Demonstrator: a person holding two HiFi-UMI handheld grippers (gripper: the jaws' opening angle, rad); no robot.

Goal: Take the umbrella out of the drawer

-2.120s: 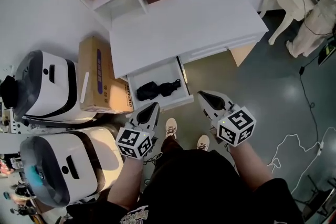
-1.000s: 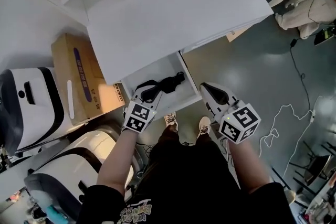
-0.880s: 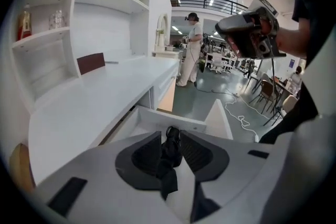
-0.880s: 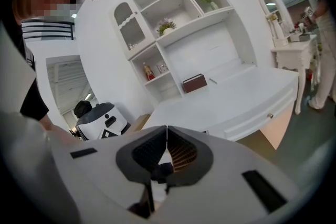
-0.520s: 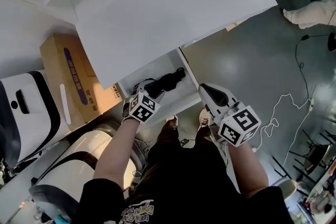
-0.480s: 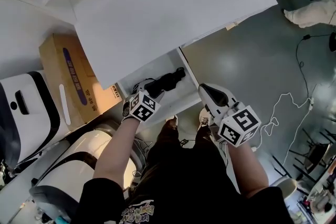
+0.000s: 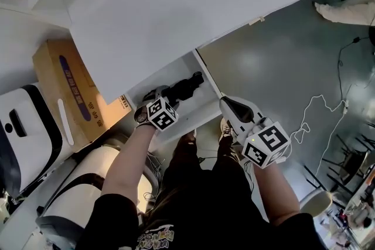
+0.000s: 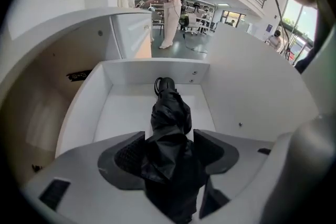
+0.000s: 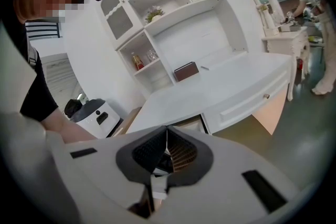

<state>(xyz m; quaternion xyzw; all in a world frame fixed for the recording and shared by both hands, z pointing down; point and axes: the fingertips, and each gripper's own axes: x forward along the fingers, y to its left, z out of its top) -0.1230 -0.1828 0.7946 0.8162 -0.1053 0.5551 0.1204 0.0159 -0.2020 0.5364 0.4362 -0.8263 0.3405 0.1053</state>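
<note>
Two grippers are out in front of the person, and the left gripper (image 8: 169,136) is the one at work: it points steeply down into the open drawer (image 8: 123,107), its jaws have just been opening and now stand wide, one on each side of the black folded umbrella (image 8: 170,113). The loose fabric fills most of the gap between them and may brush the jaw at the picture's left, though the wide-angle view leaves that unsure; neither jaw is seen pressing on it. The umbrella lies lengthwise along the middle of the drawer's white floor, its rounded handle end near the back wall and its crumpled canopy end under the left gripper. In the head view the drawer juts out from under the left part of the white desk (image 7: 187,14), and the person's left arm reaches down to it. The right gripper (image 9: 167,134) hangs to the right of the drawer, over the grey floor (image 7: 275,61), tilted a little downward, its jaws closed tip to tip with nothing between them. A cardboard box (image 7: 64,82) stands against the desk's left side, with a white machine (image 7: 23,126) just beside it. A thin cable (image 7: 316,111) trails over the floor at the right. Past the right gripper's jaws stands the white shelf unit (image 9: 157,2) on the desk, a brown box (image 9: 186,71) at its foot.
</note>
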